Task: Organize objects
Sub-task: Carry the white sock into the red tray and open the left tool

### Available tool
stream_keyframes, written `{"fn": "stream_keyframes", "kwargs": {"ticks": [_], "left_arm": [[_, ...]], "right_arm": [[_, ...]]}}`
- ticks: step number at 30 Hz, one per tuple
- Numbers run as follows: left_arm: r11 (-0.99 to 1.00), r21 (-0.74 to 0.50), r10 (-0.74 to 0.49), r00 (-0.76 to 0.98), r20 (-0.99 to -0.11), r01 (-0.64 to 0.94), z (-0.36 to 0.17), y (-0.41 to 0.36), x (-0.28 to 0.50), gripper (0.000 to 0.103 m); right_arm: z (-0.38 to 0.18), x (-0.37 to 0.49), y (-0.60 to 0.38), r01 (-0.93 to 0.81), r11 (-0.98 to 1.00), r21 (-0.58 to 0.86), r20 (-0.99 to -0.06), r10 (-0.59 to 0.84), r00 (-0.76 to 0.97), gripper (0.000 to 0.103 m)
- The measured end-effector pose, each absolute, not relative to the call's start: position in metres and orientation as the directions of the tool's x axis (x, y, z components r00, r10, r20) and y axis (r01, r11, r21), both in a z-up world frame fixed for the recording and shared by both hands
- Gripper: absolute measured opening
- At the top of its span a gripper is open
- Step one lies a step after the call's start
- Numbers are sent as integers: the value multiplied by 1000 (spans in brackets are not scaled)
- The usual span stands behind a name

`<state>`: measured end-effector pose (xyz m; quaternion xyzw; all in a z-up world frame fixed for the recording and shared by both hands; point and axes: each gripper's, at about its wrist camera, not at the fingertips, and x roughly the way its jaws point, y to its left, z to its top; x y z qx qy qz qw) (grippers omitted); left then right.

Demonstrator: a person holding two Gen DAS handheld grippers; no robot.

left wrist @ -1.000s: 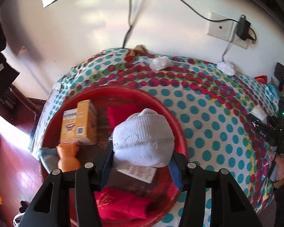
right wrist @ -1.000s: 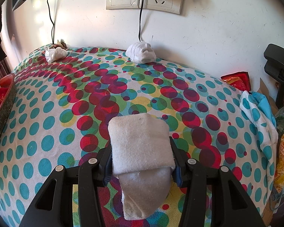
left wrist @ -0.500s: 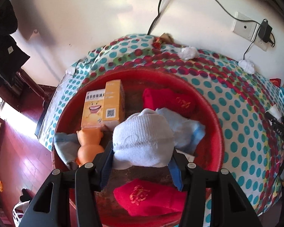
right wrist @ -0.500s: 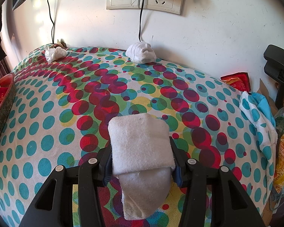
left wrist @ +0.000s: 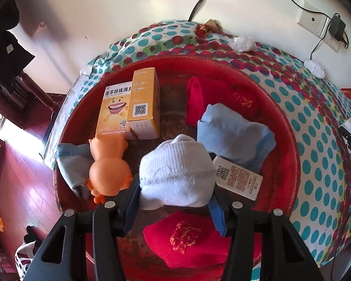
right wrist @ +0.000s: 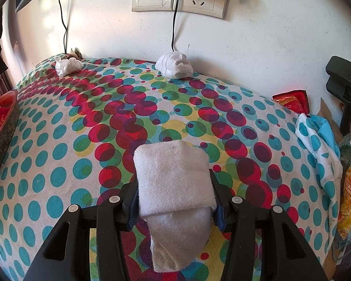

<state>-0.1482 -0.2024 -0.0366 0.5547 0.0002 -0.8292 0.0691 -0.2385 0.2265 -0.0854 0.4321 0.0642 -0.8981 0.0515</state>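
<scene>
Polka-dotted cloth [right wrist: 58, 154] is covering the table; my left gripper [left wrist: 174, 201] is clamping a ribbed white sock ball [left wrist: 175, 171] over the round red basin [left wrist: 290, 145], while my right gripper [right wrist: 175, 208] is pinching a folded terry sock [right wrist: 173, 180].

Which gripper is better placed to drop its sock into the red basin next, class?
Left. The left gripper holds its white sock directly above the red basin. The right gripper holds a folded white sock over the dotted cloth.

left gripper [left wrist: 175, 201] clamped, right gripper [right wrist: 175, 206] seemingly clamped
</scene>
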Motion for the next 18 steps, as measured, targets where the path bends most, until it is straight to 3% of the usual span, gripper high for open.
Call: {"fn": "stream_keyframes", "kwargs": {"ticks": [18], "left_arm": [[-988, 80, -121, -337, -934, 134, -60, -215, -148, 55]], "right_arm": [[-86, -238, 226, 146, -986, -74, -782, -34, -622, 47]]}}
